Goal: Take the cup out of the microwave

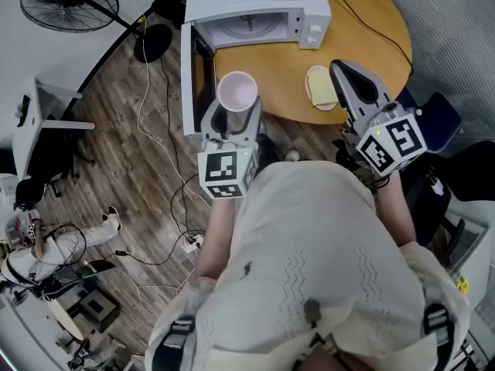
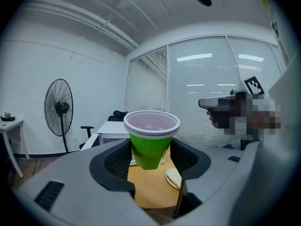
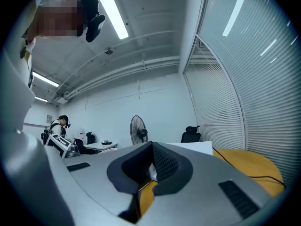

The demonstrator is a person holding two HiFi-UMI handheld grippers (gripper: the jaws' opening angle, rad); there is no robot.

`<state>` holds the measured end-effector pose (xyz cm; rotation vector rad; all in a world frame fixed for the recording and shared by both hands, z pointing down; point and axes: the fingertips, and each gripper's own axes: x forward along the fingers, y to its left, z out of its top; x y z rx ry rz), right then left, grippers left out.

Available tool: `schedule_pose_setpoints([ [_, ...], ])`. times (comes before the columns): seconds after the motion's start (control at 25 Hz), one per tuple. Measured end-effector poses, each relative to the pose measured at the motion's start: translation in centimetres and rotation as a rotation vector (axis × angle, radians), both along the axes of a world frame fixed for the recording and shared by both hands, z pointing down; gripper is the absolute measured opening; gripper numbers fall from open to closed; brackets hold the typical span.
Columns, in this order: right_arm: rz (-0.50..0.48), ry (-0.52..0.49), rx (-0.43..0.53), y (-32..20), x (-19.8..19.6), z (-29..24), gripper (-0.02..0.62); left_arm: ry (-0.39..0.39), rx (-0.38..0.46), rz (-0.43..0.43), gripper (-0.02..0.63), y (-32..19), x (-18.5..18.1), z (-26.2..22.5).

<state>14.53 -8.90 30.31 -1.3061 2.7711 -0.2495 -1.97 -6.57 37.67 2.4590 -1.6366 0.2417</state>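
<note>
Green cup with a white rim is clamped in the left gripper, out in front of the open microwave. The right gripper, jaws together and empty, hangs near the microwave. Taking-out looks done. Next, I think, set the cup down gently, kept upright.

Left claw grips cup; right claw closed.

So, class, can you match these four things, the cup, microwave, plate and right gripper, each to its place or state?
1. cup
2. microwave
3. plate
4. right gripper

A. door open
B. jaws together, nothing between them
C. held in the left gripper
D. lying on the table

Pairs: 1-C, 2-A, 3-D, 4-B
</note>
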Motion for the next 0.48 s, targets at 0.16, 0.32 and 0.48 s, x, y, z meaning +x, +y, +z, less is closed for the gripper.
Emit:
schedule_pose_setpoints([
  [0.16,-0.004,0.01,-0.006,-0.2,0.2,0.3,0.008,-0.008,-0.006,-0.005,0.281,-0.1,0.2,0.3],
  [0.32,0.002,0.007,-0.016,-0.7,0.5,0.8,0.008,-0.013,-0.015,-0.01,0.281,-0.5,0.3,0.8],
  [0.48,-0.003,0.005,-0.018,-1.3,0.5,1.1,0.008,-0.011,-0.023,-0.021,0.281,-1.1,0.1,1.3],
])
